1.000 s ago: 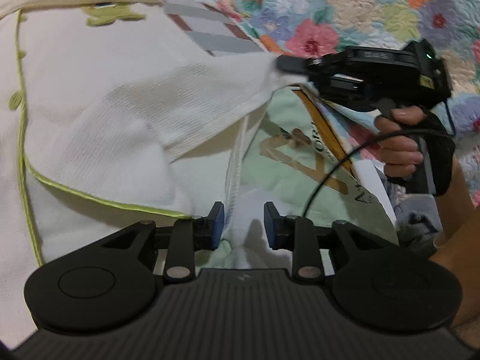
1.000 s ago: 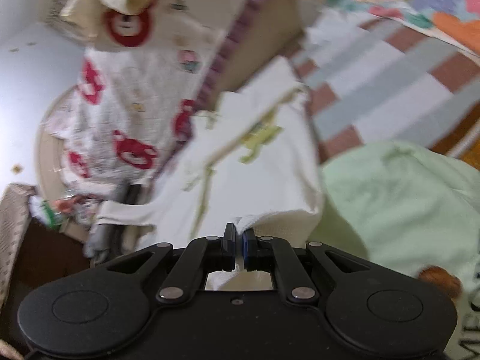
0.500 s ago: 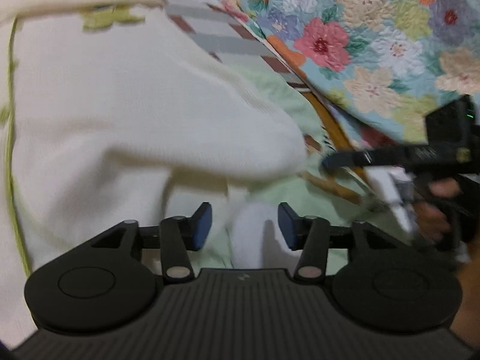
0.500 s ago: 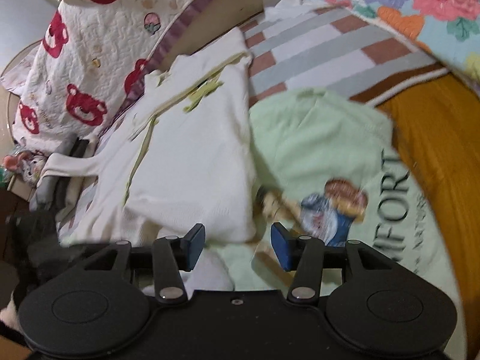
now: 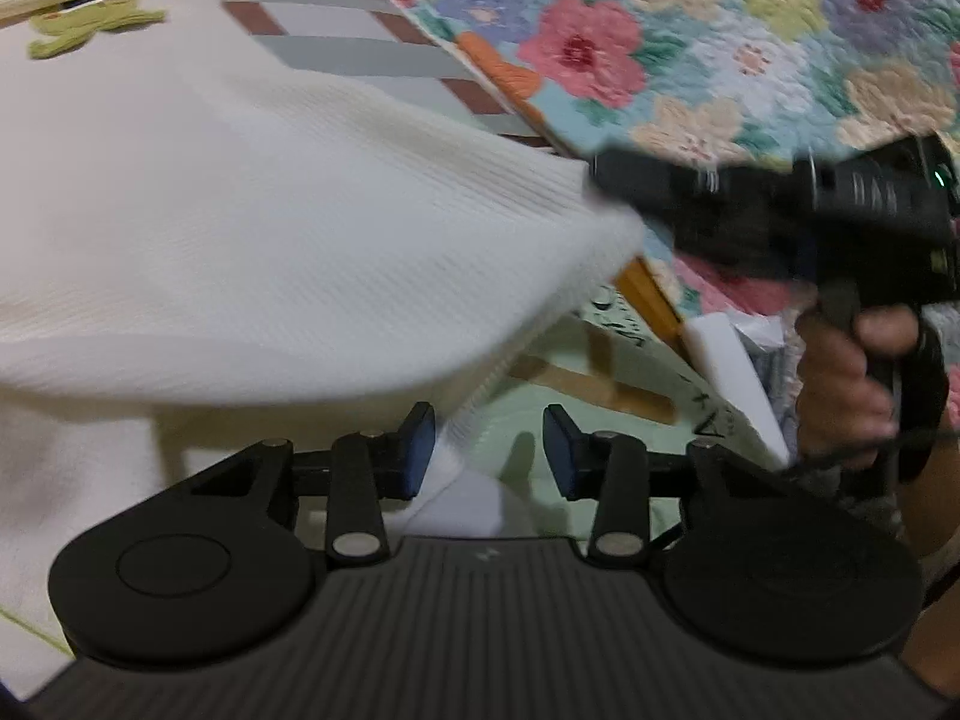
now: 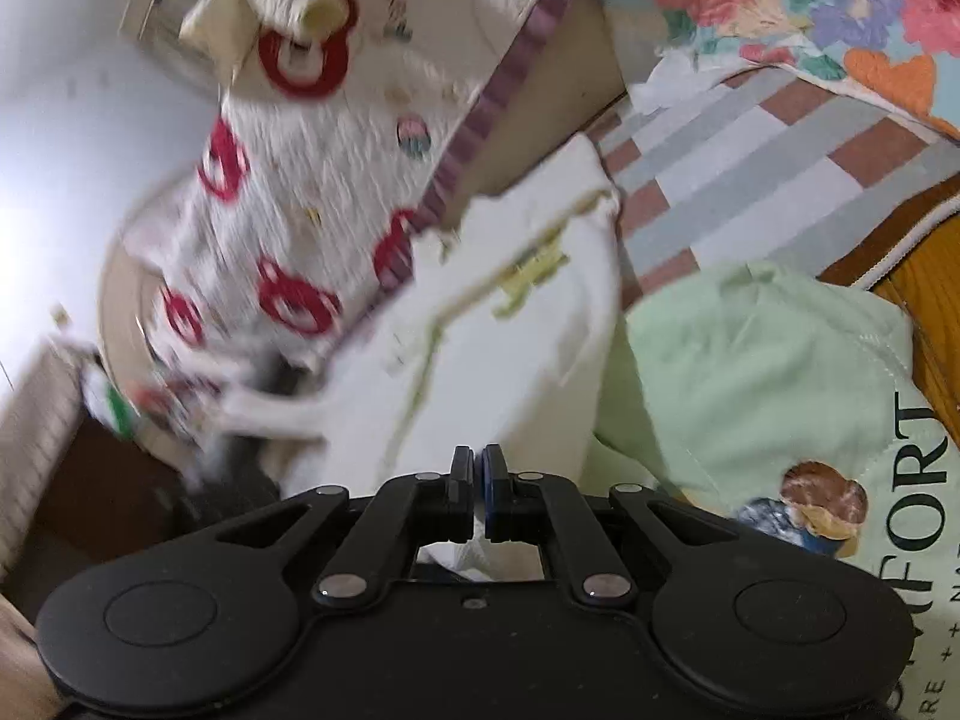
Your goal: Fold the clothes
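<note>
White knit garment lifted at one corner over a bed of laundry.

Largest is the flowered quilt at the far side, with a grey, white and brown striped cloth beside it and a white blanket printed with red bears hanging off the edge. The white garment, edged in lime green, lies partly on a pale green shirt with dark lettering. The right claw is pressed together, pinching the garment's corner so the cloth is drawn up taut. The left claw hovers low over the garment's lower edge, its jaws closing with a fold of white cloth between them, untouched by the blue pads.
</note>
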{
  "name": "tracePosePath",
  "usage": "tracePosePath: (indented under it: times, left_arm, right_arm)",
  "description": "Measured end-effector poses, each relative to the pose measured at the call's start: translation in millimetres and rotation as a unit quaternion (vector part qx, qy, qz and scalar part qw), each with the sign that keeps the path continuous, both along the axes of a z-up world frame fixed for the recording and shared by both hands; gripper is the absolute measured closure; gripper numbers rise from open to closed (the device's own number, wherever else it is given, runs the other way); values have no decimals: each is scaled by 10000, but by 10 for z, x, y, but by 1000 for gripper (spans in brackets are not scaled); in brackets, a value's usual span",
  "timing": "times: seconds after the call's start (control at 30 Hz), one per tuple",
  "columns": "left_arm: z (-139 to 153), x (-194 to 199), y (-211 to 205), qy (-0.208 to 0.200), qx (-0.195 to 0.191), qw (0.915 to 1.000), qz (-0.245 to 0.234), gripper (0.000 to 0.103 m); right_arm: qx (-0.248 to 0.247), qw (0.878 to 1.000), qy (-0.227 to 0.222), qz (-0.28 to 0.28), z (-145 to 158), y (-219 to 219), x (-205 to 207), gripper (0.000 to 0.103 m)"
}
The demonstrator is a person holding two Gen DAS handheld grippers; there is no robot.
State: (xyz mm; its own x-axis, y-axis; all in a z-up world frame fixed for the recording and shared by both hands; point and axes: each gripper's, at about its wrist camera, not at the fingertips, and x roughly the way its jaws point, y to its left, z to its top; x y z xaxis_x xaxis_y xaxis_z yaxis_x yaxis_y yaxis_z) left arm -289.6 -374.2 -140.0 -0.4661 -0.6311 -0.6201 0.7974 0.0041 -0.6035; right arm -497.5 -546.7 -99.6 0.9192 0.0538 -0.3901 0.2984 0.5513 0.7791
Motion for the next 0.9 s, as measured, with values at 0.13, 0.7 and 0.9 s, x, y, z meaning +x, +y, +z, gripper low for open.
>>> tracePosePath:
  times: [0.13, 0.7, 0.9]
  left_arm:
    - [-16, -153, 3, 542, -3, 9983, -197, 70]
    - [622, 689, 1414, -2284, 1627, 9264, 2511, 51]
    - [320, 651, 1507, -1629, 1791, 9400, 2404, 51]
  right_arm:
    - [-35, 9979, 555, -327, 48, -44, -55, 98]
    - [-1471, 9528, 1149, 2395, 86, 603, 1197, 60]
    - [-2323, 8938, 1399, 3573, 22, 1236, 1789, 60]
